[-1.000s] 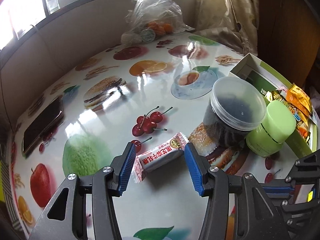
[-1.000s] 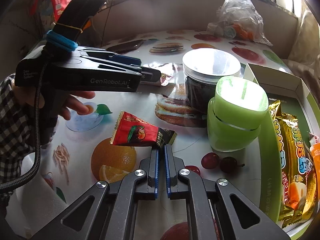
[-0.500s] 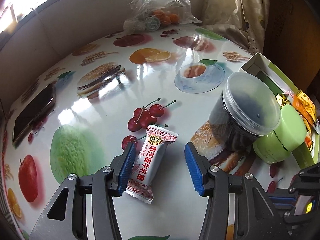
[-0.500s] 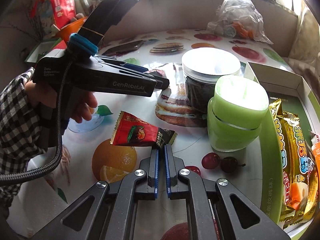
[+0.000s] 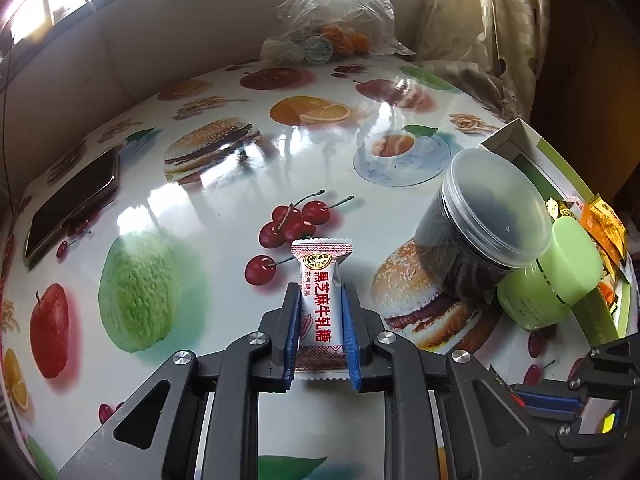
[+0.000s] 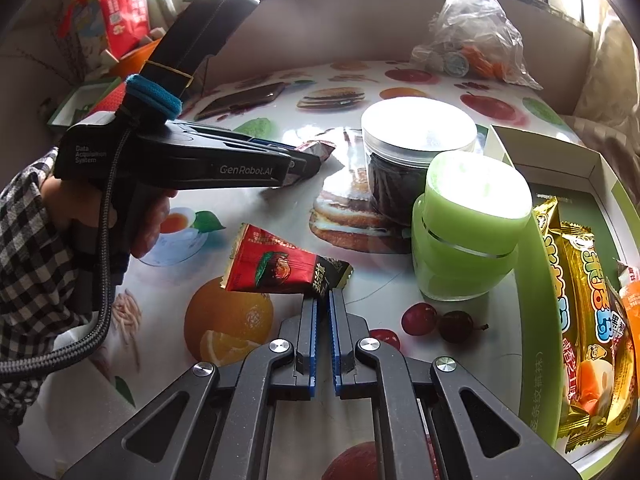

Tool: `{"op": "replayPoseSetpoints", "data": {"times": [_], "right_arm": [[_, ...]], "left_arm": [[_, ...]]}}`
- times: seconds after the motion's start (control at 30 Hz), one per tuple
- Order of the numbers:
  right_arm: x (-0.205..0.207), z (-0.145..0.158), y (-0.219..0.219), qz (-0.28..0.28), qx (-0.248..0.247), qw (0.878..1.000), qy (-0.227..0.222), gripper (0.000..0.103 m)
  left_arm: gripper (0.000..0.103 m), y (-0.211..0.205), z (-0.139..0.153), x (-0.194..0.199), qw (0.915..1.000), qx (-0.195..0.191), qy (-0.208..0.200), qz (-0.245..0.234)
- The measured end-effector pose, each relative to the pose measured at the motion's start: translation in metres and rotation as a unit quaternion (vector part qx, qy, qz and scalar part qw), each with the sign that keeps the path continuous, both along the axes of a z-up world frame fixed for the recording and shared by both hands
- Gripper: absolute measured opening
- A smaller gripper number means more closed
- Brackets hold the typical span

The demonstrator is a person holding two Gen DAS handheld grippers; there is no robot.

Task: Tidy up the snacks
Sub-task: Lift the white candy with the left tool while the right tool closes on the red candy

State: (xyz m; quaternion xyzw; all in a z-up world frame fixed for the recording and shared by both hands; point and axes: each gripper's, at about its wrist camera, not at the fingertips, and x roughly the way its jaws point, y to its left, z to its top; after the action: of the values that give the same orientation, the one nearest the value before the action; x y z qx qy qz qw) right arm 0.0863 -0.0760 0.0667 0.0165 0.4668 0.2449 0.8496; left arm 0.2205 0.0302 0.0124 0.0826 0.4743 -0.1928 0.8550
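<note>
Mid-task, roughly halfway by the look of it.

Nearest: left gripper [image 5: 321, 322] clamped on the white sesame nougat candy [image 5: 321, 300], wrapper upright between the blue pads, well left of the green tray [image 6: 536, 320]. Right gripper [image 6: 323, 312] pinched tight on the dark end of the red-and-black snack packet [image 6: 276, 266], packet sticking out leftward, also left of the tray. Neither looks delivered yet.

Just beside the tray's left wall: green jar [image 6: 468, 224], then the clear-lidded jar of dark snacks [image 6: 416, 148] behind it, both on the bench [image 5: 224, 216], outside the tray.

Inside the tray: yellow wafer packets [image 6: 576, 300] and an orange pack [image 6: 630, 308] already filed; back part looks bare.

Far from the tray: phone [image 5: 72, 204] and a plastic bag of oranges and cups [image 5: 332, 20], untouched.

Left to do, probably: both held sweets into the tray, maybe the jars.
</note>
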Motion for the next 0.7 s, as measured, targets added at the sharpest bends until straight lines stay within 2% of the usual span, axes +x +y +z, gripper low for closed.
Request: {"op": "replayPoseSetpoints", "data": {"times": [0.2, 0.47, 0.7], "right_arm": [[-0.004, 0.004, -0.001, -0.005, 0.001, 1.000, -0.007, 0.006], [-0.015, 0.016, -0.002, -0.006, 0.002, 1.000, -0.025, 0.006], [-0.027, 0.022, -0.001, 0.002, -0.003, 1.000, -0.029, 0.006]], "left_arm": [[0.020, 0.002, 0.006, -0.011, 0.9999, -0.004, -0.007, 0.007], [0.020, 0.015, 0.029, -0.035, 0.9993, -0.009, -0.031, 0.018], [0.020, 0.028, 0.034, -0.054, 0.9986, -0.019, -0.034, 0.037]]}}
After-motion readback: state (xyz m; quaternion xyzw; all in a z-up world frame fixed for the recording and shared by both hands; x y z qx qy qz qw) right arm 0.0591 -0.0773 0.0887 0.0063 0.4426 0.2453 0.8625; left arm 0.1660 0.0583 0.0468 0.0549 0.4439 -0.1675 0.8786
